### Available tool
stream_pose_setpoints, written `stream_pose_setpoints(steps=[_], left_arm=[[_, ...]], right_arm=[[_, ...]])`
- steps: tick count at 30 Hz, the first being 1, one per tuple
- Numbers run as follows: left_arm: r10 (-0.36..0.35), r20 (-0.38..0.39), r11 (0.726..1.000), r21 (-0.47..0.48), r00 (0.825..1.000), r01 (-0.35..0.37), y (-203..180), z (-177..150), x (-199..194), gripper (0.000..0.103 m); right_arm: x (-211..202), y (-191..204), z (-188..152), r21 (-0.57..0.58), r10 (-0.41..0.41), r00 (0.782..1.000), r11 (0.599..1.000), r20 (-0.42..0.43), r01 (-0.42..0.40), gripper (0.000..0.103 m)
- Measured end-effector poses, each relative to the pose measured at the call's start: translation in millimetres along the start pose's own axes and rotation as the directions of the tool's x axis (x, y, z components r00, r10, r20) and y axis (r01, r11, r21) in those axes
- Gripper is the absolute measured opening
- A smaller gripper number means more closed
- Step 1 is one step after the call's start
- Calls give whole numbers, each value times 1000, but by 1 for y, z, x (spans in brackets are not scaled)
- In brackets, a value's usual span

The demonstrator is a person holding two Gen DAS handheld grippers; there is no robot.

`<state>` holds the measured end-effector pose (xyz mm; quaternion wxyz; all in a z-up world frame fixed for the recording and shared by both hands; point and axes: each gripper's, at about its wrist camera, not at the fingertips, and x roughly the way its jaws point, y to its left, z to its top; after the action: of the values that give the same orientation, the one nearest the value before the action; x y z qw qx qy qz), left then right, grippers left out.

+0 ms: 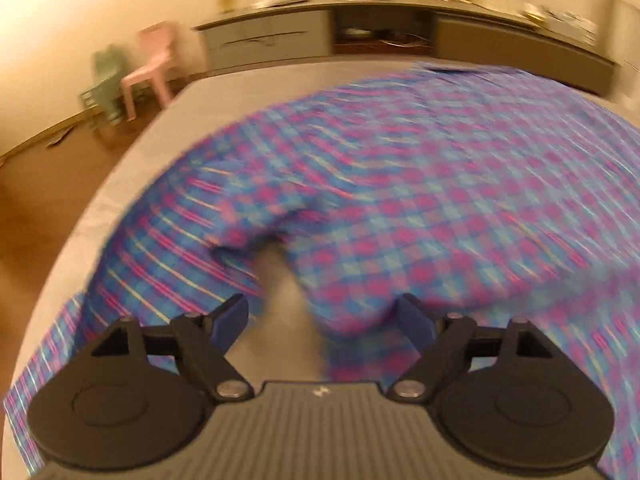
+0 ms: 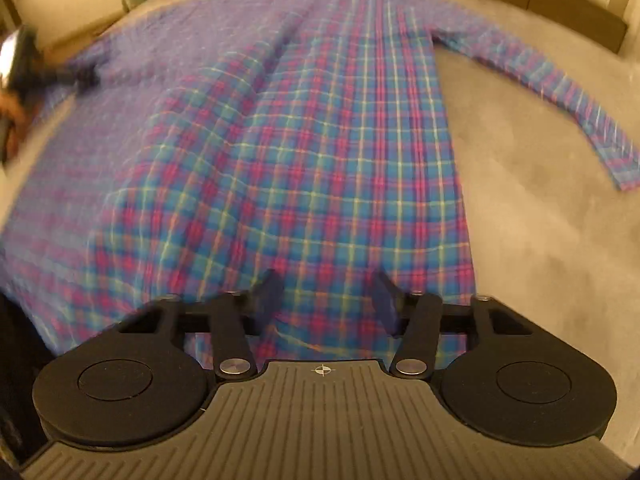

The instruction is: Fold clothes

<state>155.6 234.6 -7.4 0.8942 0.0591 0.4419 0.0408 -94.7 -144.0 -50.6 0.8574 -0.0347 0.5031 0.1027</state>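
A blue, pink and yellow plaid shirt (image 2: 304, 152) lies spread on a grey bed (image 2: 520, 208), one sleeve (image 2: 560, 92) stretched out to the right. In the left wrist view the shirt (image 1: 440, 184) is blurred, with a sleeve (image 1: 160, 248) folded at the left. My left gripper (image 1: 324, 320) is open, with a fold of the shirt's hem between its fingers. My right gripper (image 2: 326, 300) is open just above the shirt's lower edge. The left gripper also shows in the right wrist view (image 2: 76, 74), blurred, at the shirt's left side.
A long low cabinet (image 1: 360, 36) with small items on top runs along the far wall. A pink child's chair (image 1: 150, 68) and a green one (image 1: 104, 88) stand on the wooden floor (image 1: 36, 200) left of the bed.
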Motion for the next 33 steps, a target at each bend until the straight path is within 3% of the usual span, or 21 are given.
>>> stream_pose_setpoints(steps=[4, 5, 6, 7, 10, 13, 16, 19, 22, 24, 30, 33], left_arm=[[217, 24, 975, 49, 976, -218, 16, 28, 22, 89], [210, 12, 977, 32, 978, -210, 20, 35, 24, 87], [195, 5, 981, 9, 981, -195, 23, 40, 23, 78], [179, 13, 984, -14, 984, -179, 24, 45, 20, 75], [115, 70, 993, -42, 991, -113, 18, 54, 8, 77], [67, 75, 998, -18, 995, -66, 7, 59, 9, 77], [56, 41, 998, 29, 998, -58, 1, 61, 29, 77], [43, 26, 999, 33, 999, -43, 5, 66, 47, 80], [-12, 23, 1000, 13, 1000, 11, 12, 85, 67, 83], [-22, 31, 999, 29, 999, 21, 12, 102, 83, 84], [77, 84, 988, 130, 994, -87, -12, 142, 118, 85], [117, 104, 981, 140, 988, -131, -22, 142, 105, 71]], right_arm=[[-21, 10, -25, -95, 6, 996, 995, -94, -15, 53], [-26, 11, -29, -113, 21, 993, 993, -116, -34, 50], [-30, 11, -25, -124, 24, 993, 992, -114, -38, 49], [-36, 8, -17, -127, 21, 996, 991, -85, -31, 51], [-44, -6, 36, -68, 34, 997, 997, 67, -29, 58], [-22, -24, 108, -17, -1, 979, 1000, 204, 4, 67], [40, -36, 183, 10, -75, 969, 997, 235, 75, 67], [98, -55, 232, 25, -153, 963, 988, 223, 151, 64], [134, -76, 243, 68, -174, 967, 984, 184, 164, 61], [145, -96, 244, 115, -184, 969, 979, 167, 166, 65], [124, -140, 218, 217, -256, 959, 950, 123, 226, 65], [114, -140, 216, 209, -309, 948, 935, 82, 287, 65]])
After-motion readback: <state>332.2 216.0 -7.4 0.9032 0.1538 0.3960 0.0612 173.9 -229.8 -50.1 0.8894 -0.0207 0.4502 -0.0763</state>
